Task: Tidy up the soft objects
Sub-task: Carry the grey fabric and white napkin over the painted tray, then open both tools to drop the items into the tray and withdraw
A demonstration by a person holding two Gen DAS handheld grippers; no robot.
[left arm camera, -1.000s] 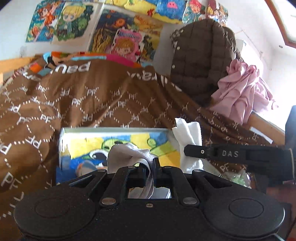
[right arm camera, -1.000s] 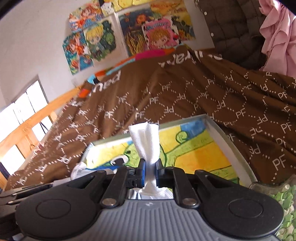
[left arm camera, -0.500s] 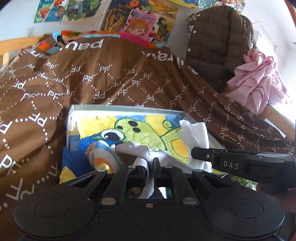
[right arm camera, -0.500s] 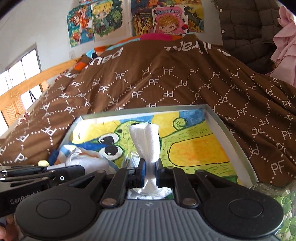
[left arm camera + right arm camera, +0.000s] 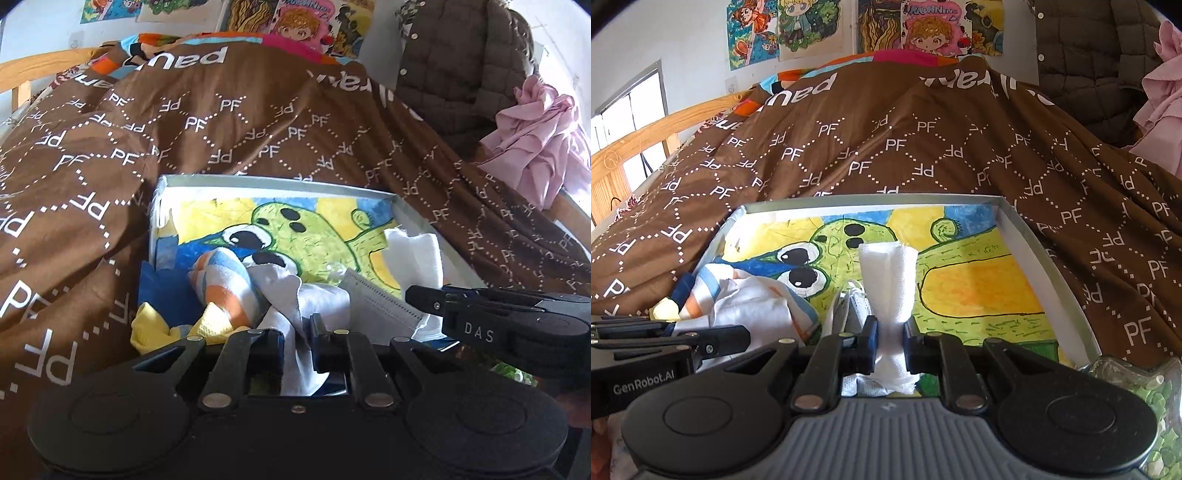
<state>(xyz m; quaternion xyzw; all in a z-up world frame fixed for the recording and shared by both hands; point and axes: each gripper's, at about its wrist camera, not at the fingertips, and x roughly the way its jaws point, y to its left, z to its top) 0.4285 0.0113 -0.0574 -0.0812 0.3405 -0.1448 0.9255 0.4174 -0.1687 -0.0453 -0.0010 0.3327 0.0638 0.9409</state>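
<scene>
While both grippers hang low over the near edge of a shallow white box (image 5: 1045,258), each has cloth between its fingers. The box lies on a bed under a brown quilt (image 5: 923,147) printed with "PF", and its floor is lined with a drawing of a green cartoon creature on yellow and blue.

The left gripper (image 5: 297,334) has a white cloth (image 5: 295,302) running down between its fingers. Its jaws have just been opening a little; the gap is narrow, and the cloth fills it, so whether the pads press on it cannot be told from the left wrist view. This cloth heaps onto a striped orange, blue and white cloth (image 5: 221,280) in the box's near left part, with a yellow cloth (image 5: 147,325) just beside it at the box's corner.

The right gripper (image 5: 889,341) has a bunched white gauze (image 5: 888,280) standing upright out of its narrowly parted fingers, pinched at the waist where the pads meet it. A pale mask (image 5: 376,302) lies in the box between the two grippers.

At the right, a glass bowl (image 5: 1137,384) of small green pieces stands just outside the box's near corner. Cartoon posters (image 5: 923,29) hang on the wall behind the bed, beside a dark quilted jacket (image 5: 461,66) and a pink garment (image 5: 535,140).
</scene>
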